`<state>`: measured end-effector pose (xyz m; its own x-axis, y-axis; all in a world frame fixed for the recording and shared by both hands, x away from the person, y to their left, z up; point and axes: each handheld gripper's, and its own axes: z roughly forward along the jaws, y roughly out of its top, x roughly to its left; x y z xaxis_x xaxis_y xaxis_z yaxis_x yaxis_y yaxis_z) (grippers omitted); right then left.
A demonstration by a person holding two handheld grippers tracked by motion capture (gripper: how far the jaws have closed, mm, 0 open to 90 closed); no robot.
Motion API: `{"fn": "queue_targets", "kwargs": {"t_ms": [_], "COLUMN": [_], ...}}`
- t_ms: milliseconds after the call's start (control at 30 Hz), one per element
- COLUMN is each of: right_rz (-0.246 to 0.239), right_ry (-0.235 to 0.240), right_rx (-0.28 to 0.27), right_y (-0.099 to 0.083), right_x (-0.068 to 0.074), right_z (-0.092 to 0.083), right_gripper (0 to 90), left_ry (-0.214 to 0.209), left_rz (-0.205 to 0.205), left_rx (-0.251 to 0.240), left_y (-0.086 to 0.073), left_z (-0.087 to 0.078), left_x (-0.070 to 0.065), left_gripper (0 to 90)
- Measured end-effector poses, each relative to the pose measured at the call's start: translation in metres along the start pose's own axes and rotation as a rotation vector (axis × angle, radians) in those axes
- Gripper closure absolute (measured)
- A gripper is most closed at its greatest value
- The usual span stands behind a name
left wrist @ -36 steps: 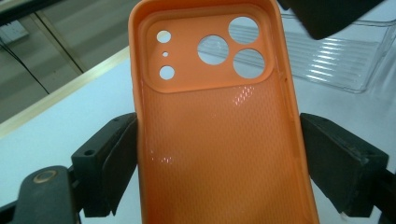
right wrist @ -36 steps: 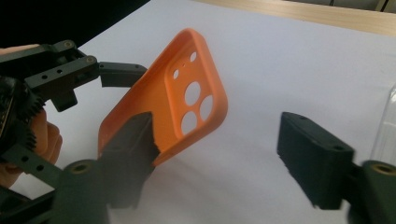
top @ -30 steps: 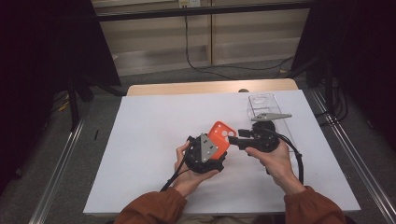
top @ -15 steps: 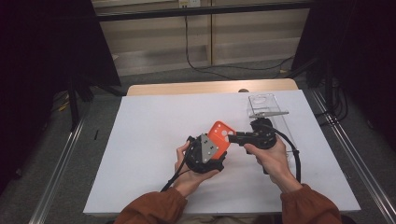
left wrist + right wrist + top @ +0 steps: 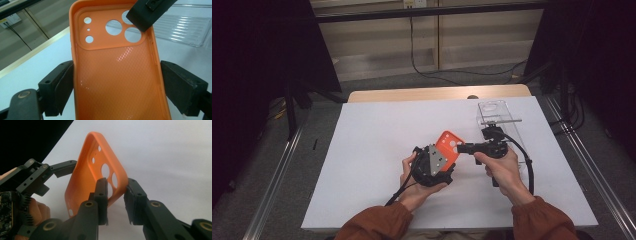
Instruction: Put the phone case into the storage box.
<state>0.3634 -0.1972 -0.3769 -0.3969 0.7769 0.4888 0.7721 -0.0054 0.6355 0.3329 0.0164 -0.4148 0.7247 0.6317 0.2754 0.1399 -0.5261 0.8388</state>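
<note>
White worktop (image 5: 362,165) scene: left gripper (image 5: 117,75) clamps orange phone case (image 5: 117,75) by its long edges. Right gripper (image 5: 116,192) has just been closing on the case's camera-end rim; handover or pull not yet done.

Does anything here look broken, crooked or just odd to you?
Nothing looks damaged or spilled. The orange phone case is empty and held up off the table, gripped across its width by the left gripper. The right gripper has just been closing on its camera-end edge. The clear tray lies undisturbed.
</note>
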Motion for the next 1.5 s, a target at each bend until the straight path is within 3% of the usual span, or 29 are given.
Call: {"fn": "queue_targets", "kwargs": {"t_ms": [333, 833, 867, 1133, 1267, 1400, 1500], "right_rz": [0.036, -0.035, -0.041, -0.067, -0.077, -0.078, -0.079], "right_ry": [0.016, 0.022, 0.023, 0.025, 0.018, 0.013, 0.003], "right_rx": [-0.022, -0.099, -0.104, -0.121, -0.135, -0.139, -0.15], "right_y": [-0.001, 0.002, 0.002, 0.003, 0.004, 0.005, 0.006], "right_x": [0.002, 0.019, 0.02, 0.021, 0.019, 0.017, 0.013], "right_z": [-0.003, -0.011, -0.012, -0.015, -0.018, -0.018, -0.021], "right_gripper": [79.4, 81.8, 82.1, 82.7, 82.8, 82.9, 82.9], "left_ry": [0.018, 0.027, -0.001, -0.034, -0.077, -0.086, -0.118], "left_rz": [0.002, -0.04, -0.054, -0.087, -0.133, -0.142, -0.168], "left_rx": [0.009, -0.036, -0.043, -0.061, -0.074, -0.069, -0.091], "left_y": [0.0, 0.001, 0.002, 0.002, 0.001, 0.001, 0.001], "left_z": [0.004, 0.001, 0.001, 0.001, 0.002, 0.001, -0.005], "left_x": [-0.002, 0.006, 0.008, 0.012, 0.016, 0.017, 0.023], "left_gripper": [15.0, 13.7, 14.9, 6.3, 4.7, 4.9, 4.4]}}
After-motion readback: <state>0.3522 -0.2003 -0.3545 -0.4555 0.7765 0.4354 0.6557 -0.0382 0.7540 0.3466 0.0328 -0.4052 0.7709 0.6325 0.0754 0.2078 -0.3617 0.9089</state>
